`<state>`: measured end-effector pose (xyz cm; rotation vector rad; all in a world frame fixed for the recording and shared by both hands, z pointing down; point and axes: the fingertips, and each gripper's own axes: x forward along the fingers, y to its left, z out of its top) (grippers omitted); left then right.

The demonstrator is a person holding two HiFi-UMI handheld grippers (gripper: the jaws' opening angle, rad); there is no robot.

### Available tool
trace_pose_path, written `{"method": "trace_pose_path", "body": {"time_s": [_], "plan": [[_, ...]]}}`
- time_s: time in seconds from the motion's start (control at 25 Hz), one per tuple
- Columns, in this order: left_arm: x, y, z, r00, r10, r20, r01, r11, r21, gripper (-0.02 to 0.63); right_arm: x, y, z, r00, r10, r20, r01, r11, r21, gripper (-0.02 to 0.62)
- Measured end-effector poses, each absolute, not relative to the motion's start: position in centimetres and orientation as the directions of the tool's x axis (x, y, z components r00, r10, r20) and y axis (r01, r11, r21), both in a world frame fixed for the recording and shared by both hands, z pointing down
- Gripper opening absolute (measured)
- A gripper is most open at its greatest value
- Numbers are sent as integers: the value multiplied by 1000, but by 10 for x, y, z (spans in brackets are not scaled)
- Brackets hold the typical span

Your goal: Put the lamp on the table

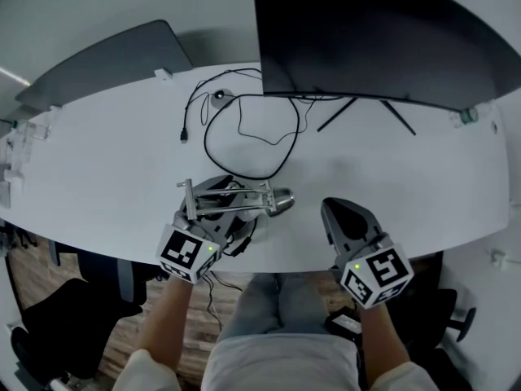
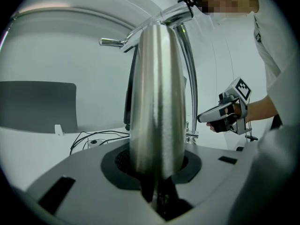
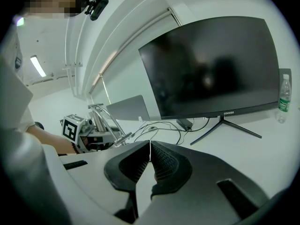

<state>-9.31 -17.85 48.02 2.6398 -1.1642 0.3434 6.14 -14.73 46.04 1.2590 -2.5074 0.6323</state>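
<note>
A silver metal desk lamp with folded arms lies over the near edge of the white table. My left gripper is shut on it. In the left gripper view the lamp's brushed steel body fills the space between the jaws, and its thin arms rise above. Whether the lamp rests on the tabletop I cannot tell. My right gripper hovers over the table's near edge to the right of the lamp. It is shut, its pads meeting with nothing between them. From there the lamp shows at the left.
A large dark monitor on a splayed stand is at the back right. Black cables loop on the table between it and the lamp. A grey laptop sits at the back left, a bottle at the far right, and office chairs stand below the table edge.
</note>
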Motion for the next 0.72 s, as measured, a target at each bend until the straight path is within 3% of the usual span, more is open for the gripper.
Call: {"method": "trace_pose_path", "body": {"time_s": [0.72], "plan": [[-85, -184, 495, 664, -675, 321, -737, -664, 127, 109, 61, -147, 468, -591, -685, 427, -806, 524, -276, 32]]}}
